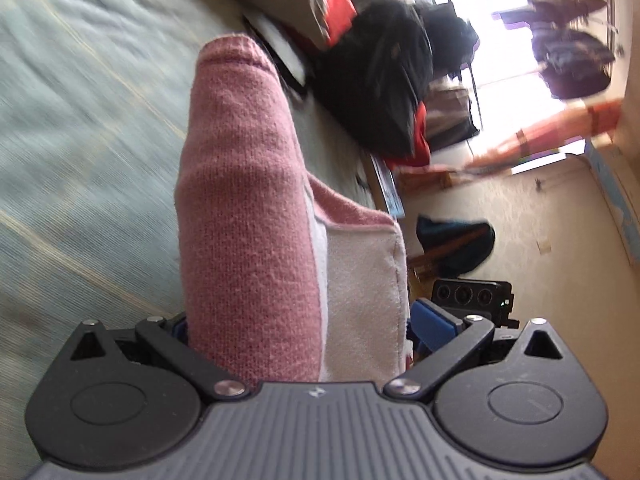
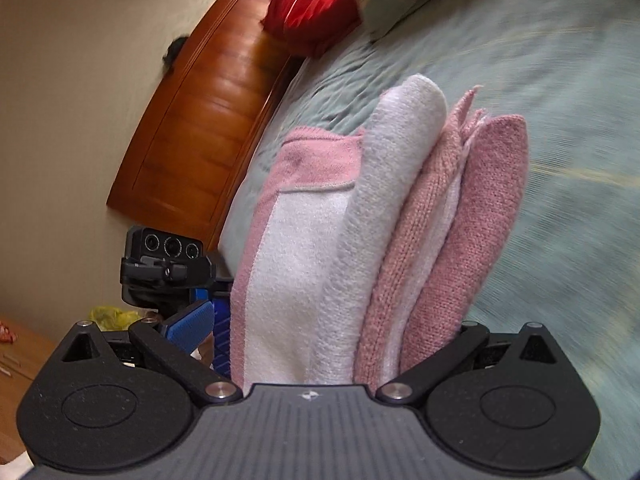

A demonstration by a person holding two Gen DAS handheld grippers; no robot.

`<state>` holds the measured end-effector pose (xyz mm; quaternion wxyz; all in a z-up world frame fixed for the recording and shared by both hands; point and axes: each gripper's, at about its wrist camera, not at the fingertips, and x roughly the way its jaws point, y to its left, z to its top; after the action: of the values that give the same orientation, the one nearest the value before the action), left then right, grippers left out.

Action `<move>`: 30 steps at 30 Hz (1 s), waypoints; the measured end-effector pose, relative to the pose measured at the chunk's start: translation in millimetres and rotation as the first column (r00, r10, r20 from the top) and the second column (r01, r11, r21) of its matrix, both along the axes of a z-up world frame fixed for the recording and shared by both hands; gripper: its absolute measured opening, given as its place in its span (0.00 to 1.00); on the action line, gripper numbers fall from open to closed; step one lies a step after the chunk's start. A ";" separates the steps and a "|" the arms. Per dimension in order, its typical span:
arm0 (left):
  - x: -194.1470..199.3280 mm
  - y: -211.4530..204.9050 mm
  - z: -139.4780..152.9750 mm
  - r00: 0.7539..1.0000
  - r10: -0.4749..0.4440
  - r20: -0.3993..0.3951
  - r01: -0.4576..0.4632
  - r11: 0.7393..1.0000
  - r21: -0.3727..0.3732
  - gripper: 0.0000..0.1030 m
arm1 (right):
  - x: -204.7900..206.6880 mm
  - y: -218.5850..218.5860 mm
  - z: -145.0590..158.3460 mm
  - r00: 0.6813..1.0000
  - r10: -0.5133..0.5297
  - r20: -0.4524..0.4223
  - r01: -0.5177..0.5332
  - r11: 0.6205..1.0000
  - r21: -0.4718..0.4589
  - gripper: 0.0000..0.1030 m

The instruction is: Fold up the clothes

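A pink and white knitted garment [image 1: 248, 208] is folded into a thick bundle and held up above the pale green bedspread [image 1: 80, 100]. My left gripper [image 1: 296, 332] is shut on one end of the bundle; its fingers are hidden by the cloth. The same garment [image 2: 360, 240] fills the right wrist view in several folded layers. My right gripper [image 2: 344, 344] is shut on its other end, fingers hidden by the cloth. The other gripper shows at the edge of each view, in the left wrist view [image 1: 468, 300] and in the right wrist view [image 2: 168, 268].
A black bag [image 1: 376, 80] and red cloth [image 1: 340, 0] lie at the bed's far edge. A dark blue item [image 1: 456, 244] lies on the floor. A wooden headboard [image 2: 200, 120] and a red pillow [image 2: 316, 0] stand beside the bedspread [image 2: 560, 120].
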<state>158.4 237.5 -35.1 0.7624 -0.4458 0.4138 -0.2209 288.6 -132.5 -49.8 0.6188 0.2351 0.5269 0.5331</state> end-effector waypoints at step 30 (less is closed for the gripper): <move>54.7 316.1 1.5 0.897 0.440 0.038 -0.441 0.891 0.105 0.98 | 43.7 365.5 -17.7 0.981 0.176 0.077 -0.179 0.984 0.029 1.00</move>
<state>213.1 553.6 -33.6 0.8188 -0.4836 0.3087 -0.0223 332.4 233.0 -67.6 0.5838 0.1783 0.5126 0.6039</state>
